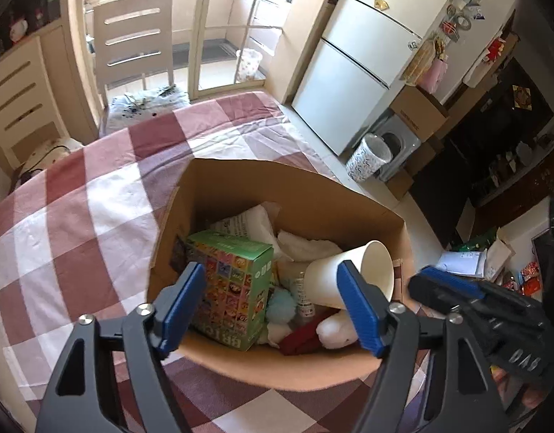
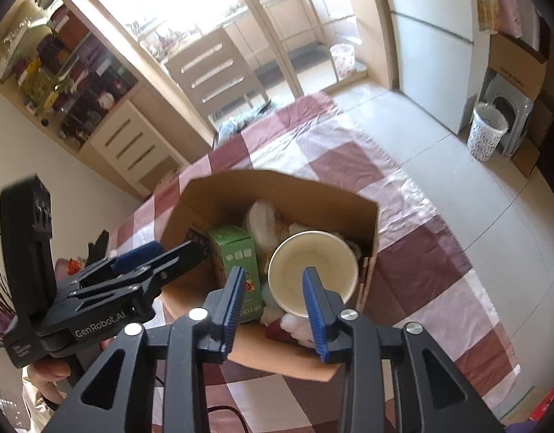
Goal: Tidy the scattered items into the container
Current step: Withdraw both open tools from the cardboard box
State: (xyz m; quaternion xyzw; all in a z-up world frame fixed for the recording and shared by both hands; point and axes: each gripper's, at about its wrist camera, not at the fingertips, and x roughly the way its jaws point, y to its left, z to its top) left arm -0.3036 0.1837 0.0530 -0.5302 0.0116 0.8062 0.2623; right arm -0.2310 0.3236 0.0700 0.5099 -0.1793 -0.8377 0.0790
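I hold both grippers over the box (image 1: 241,195), left gripper (image 1: 273,310) with jaws wide, right gripper (image 2: 275,306) partly open, both empty; the cup (image 2: 313,270) lies inside, mouth tilted toward the right gripper, which is nearer.

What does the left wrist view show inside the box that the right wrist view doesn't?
Only the left wrist view: the green box's printed front face, a small bottle beside it, a teal pom-pom and the paper cup's outer side. Only the right wrist view: straight down into the paper cup, showing it empty. Both: the cardboard box on the checked tablecloth, white items and a dark red item; left gripper and right gripper open with nothing between the pads.
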